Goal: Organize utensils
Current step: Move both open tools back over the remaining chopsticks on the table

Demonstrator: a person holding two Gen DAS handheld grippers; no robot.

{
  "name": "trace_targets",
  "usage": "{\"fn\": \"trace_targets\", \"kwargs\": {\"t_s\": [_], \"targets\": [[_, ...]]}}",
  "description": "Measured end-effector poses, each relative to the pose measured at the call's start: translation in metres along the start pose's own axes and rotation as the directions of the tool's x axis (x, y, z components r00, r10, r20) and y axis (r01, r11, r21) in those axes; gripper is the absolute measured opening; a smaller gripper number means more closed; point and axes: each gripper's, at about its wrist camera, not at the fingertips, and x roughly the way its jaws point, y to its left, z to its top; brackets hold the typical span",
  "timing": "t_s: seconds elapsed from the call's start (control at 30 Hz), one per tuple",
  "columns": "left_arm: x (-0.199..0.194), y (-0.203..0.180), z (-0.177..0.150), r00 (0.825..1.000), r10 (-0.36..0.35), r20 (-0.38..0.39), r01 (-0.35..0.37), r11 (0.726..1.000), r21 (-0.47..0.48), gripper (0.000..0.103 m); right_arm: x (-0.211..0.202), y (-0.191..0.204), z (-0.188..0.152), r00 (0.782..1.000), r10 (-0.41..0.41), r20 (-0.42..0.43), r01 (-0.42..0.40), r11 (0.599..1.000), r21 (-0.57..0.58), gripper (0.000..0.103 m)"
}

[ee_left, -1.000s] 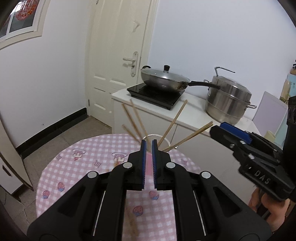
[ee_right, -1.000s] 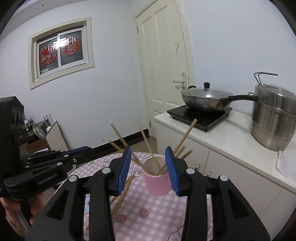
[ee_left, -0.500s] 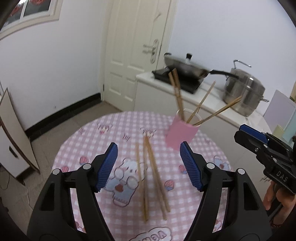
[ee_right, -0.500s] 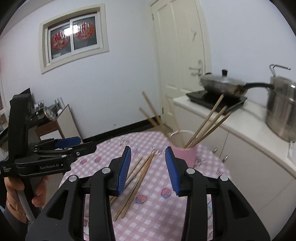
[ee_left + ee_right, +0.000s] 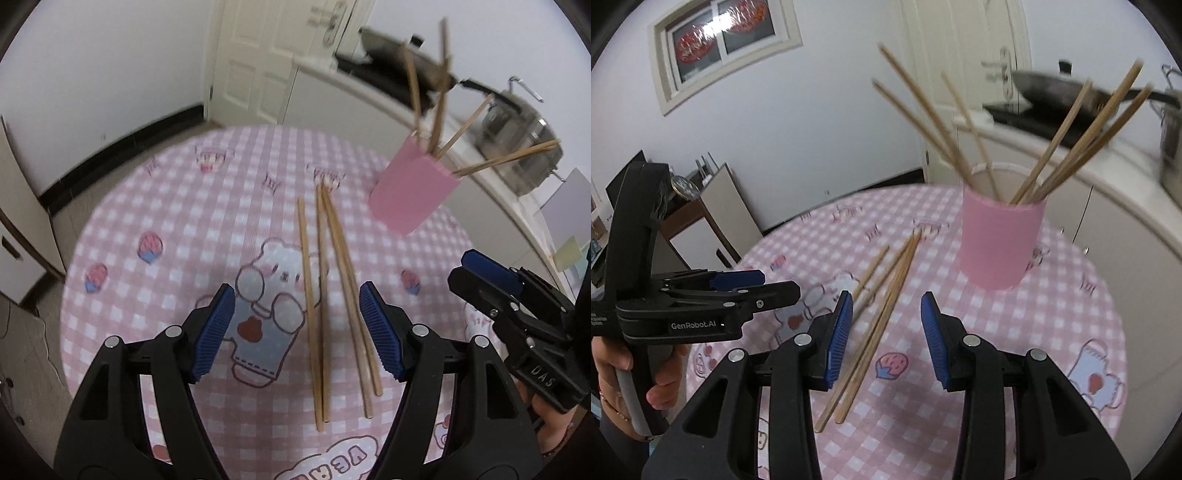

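On my left feed the left tool [image 5: 297, 332] has its blue pads spread wide with nothing clamped; they opened within the last second and have since stood at this width. It hangs above the loose chopsticks [image 5: 325, 295], four wooden sticks lying flat on the pink checked table [image 5: 155, 206], running from the frame's centre down toward its lower middle; the two on the left lie close together and the two on the right touch along part of their length. The pink cup [image 5: 412, 188] stands in the upper right of that frame, beyond the sticks' far tips, with more chopsticks fanned out of its mouth. On my right feed the right tool [image 5: 886, 339] has its pads apart at a narrower gap, gripping nothing, and the loose sticks cross the frame just left of centre, passing beside its left pad. There the cup sits right of centre, and the left tool shows at the left edge, held in a hand [image 5: 661, 373]. A wok [image 5: 1067, 88] sits blurred at upper right.
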Motion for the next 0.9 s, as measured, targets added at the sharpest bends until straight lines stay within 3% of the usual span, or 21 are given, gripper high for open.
{"fn": "trace_targets", "kwargs": {"t_s": [0.2,0.4,0.6,0.9], "targets": [[0.034,0.007,0.001,0.997,0.012,-0.078,-0.013,1.0,-0.016,0.069,0.032,0.0,-0.006,0.996,-0.006,-0.093,0.007,1.0,0.011,0.038],[0.061,0.007,0.006,0.991,0.036,-0.126,-0.038,0.999,-0.014,0.065,0.052,-0.012,-0.009,0.991,-0.017,-0.134,0.021,0.999,0.028,0.041],[0.077,0.001,0.019,0.988,0.106,-0.114,-0.102,0.994,0.037,0.059,0.064,-0.018,-0.009,0.986,-0.023,-0.165,0.029,0.999,0.03,0.041],[0.09,-0.006,0.027,0.978,0.184,-0.094,-0.175,0.98,0.1,0.059,0.079,-0.011,-0.009,0.978,-0.042,-0.203,0.041,0.999,-0.009,0.042]]}}
